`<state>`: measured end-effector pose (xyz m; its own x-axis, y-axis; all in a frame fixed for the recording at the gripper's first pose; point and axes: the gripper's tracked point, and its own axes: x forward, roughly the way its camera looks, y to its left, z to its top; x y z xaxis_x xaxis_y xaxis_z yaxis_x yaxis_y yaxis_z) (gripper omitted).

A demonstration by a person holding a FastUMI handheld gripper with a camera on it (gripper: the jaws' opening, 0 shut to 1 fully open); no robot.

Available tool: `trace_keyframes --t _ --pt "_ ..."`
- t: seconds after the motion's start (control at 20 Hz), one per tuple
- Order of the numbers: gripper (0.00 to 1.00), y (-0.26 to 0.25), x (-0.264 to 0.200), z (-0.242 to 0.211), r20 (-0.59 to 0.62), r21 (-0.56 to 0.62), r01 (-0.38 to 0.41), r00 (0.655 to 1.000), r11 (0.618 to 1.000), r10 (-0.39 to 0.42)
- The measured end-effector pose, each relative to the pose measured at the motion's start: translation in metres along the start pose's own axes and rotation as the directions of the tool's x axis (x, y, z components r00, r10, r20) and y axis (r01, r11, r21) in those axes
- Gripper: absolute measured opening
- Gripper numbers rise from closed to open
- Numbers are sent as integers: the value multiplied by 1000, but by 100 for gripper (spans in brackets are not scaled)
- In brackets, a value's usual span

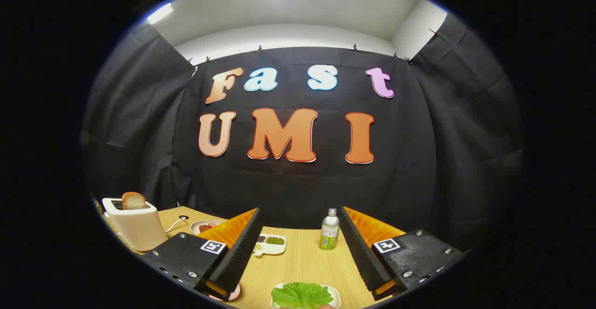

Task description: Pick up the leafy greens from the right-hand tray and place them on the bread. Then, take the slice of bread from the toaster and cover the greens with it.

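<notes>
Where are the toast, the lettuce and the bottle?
Toast [133,201], gripper view, on the crust sticking out of the toaster.
Lettuce [301,295], gripper view, middle of the leaf, between the open fingers.
Bottle [329,234], gripper view, on its label, beyond the fingers.

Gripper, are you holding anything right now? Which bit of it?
Nothing is held. The gripper is open, its fingers wide apart above the table, with the leafy greens lying untouched on their tray between and just below them.
</notes>
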<state>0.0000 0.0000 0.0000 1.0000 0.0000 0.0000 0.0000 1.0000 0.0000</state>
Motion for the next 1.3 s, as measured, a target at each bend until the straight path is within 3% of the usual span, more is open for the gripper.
trace_keyframes --t 0.9,1.3 --pt "99 9 4 14 35 -7 -10 999 1000 11" --pt "99 12 10 -20 -87 -38 -37 996 999 33"
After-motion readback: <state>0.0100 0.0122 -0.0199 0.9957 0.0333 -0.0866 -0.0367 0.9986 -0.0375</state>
